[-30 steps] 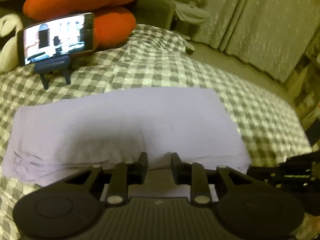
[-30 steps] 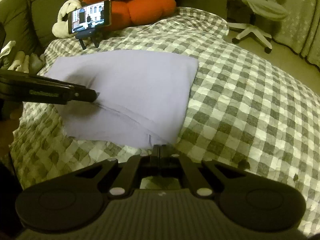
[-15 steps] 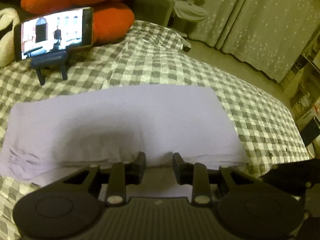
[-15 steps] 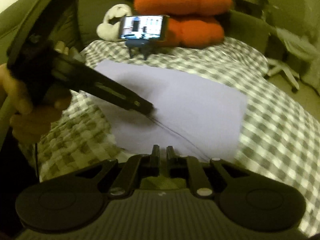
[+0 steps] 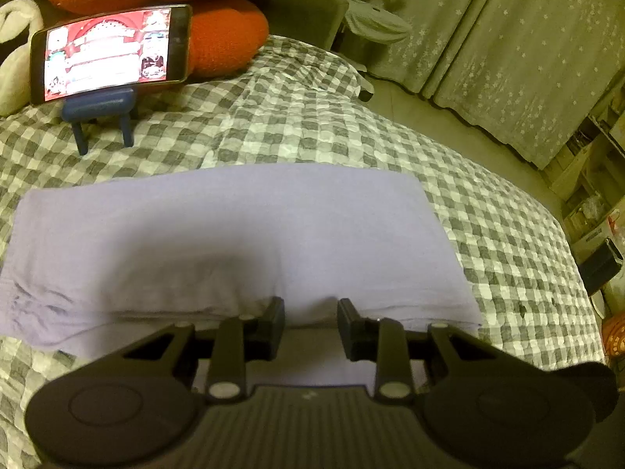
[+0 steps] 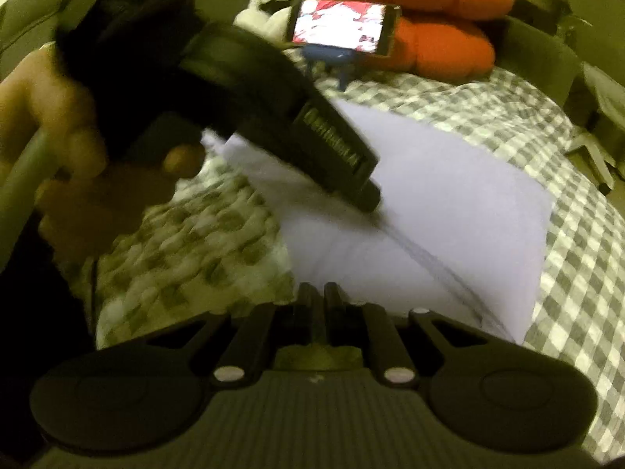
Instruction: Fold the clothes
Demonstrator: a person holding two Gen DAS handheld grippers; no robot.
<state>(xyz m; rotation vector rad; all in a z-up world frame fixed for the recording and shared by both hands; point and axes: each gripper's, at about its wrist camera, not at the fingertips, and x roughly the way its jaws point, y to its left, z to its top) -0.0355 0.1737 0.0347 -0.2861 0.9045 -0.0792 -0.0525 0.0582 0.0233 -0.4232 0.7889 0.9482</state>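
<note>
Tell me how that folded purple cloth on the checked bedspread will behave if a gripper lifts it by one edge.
The purple cloth will probably droop: it lies limp on the bedspread, its near edge wrinkled. Its stacked layers would likely slide apart, since that edge shows loose separate folds. It looks thin, so probably light.

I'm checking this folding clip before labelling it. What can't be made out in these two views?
- Lavender cloth, left wrist view: near edge hidden behind the left claw.
- Right wrist view: motion blur; whether the left claw's tip touches the cloth is unclear.
- Phone screen content: too blurred.
- Right claw: contact with the cloth unclear.
</note>
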